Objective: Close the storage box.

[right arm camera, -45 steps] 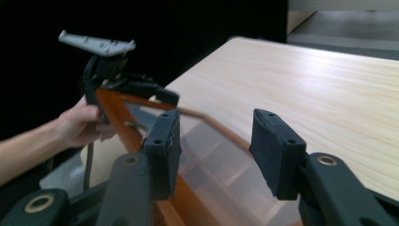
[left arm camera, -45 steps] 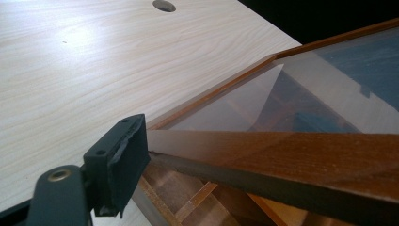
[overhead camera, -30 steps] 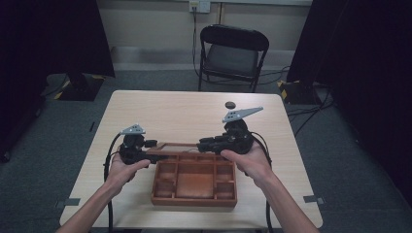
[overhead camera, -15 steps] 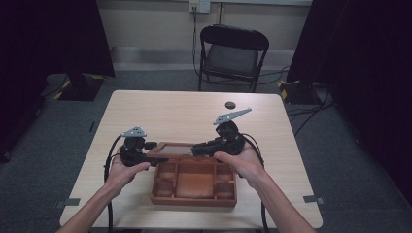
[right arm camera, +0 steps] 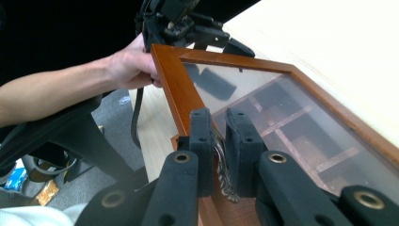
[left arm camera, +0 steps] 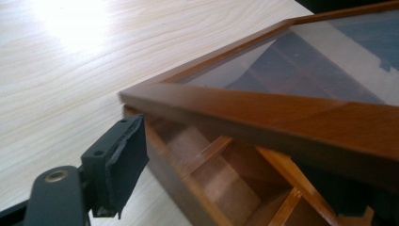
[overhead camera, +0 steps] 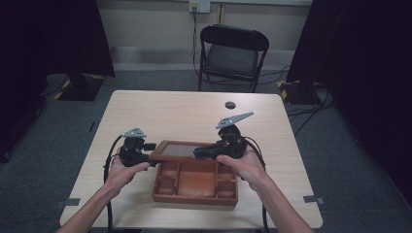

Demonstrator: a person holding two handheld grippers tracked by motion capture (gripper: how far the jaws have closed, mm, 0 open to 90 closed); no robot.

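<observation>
A brown wooden box [overhead camera: 194,198] with several compartments sits near the table's front edge. Its glass-paned lid [overhead camera: 180,150] is tilted partway over it. My right gripper [overhead camera: 201,151] comes in from the right. In the right gripper view its jaws [right arm camera: 220,127] are shut on the lid's wooden frame [right arm camera: 174,80], with a small silvery piece between the pads. My left gripper [overhead camera: 149,155] is at the lid's left corner. In the left gripper view its jaws [left arm camera: 240,169] stand wide apart below the frame [left arm camera: 282,113], one beside the box wall and one under the lid.
A small black round object [overhead camera: 230,105] lies on the far part of the light wooden table [overhead camera: 160,111]. A black folding chair [overhead camera: 232,53] stands behind the table. Cables trail on the floor at the right.
The lid has swung from nearly upright down toward the box, so its glass face shows. Both grippers have come down and toward the person with it.
</observation>
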